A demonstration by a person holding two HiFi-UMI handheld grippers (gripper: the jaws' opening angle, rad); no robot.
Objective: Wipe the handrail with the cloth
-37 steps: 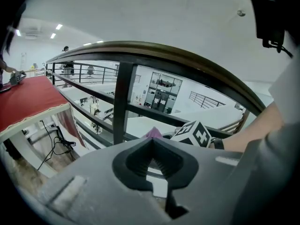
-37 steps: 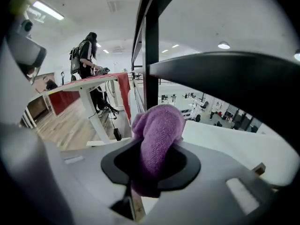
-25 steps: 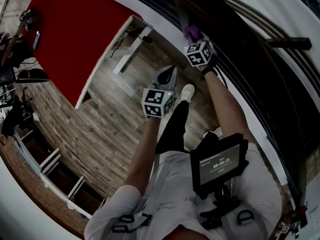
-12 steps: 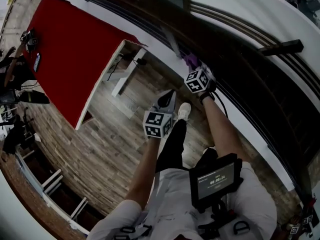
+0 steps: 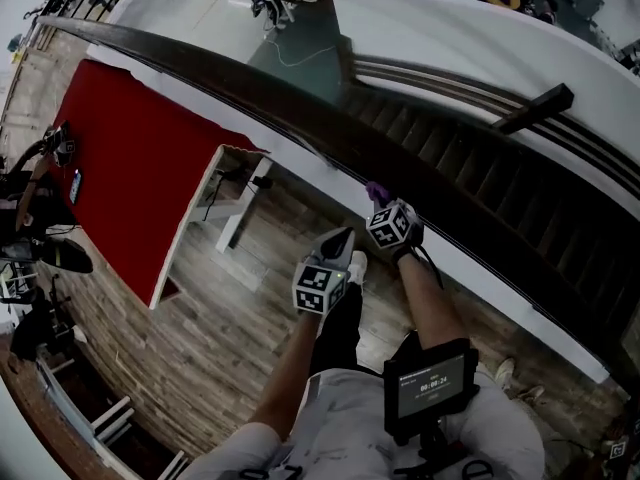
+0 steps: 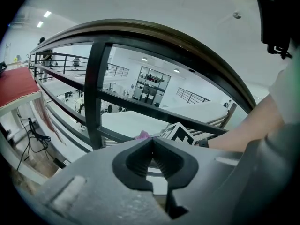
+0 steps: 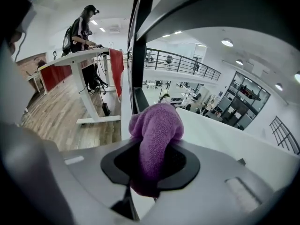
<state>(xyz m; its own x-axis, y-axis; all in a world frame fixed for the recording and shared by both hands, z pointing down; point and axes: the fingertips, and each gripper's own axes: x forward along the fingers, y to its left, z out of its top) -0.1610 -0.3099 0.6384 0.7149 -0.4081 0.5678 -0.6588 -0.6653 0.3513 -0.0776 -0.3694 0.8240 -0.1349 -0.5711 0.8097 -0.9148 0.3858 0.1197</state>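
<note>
Wiping is looking like the step in hand: the right hand-held gripper [image 5: 380,200] is reaching up to the near edge of the dark curved handrail [image 5: 300,118]. The purple cloth [image 7: 157,130] is bunching out of its jaws, which are clamping tight on it. From the head view the cloth is sitting right at the handrail's near edge, though I am not seeing clearly whether it is pressing on the top or on a bar just beneath. The next move, I am judging, is calling for firm contact on the handrail's top and a steady slide along its curve. The left hand-held gripper [image 6: 152,159] is hanging lower, apart from the handrail, its jaws meeting with nothing between them.
</note>
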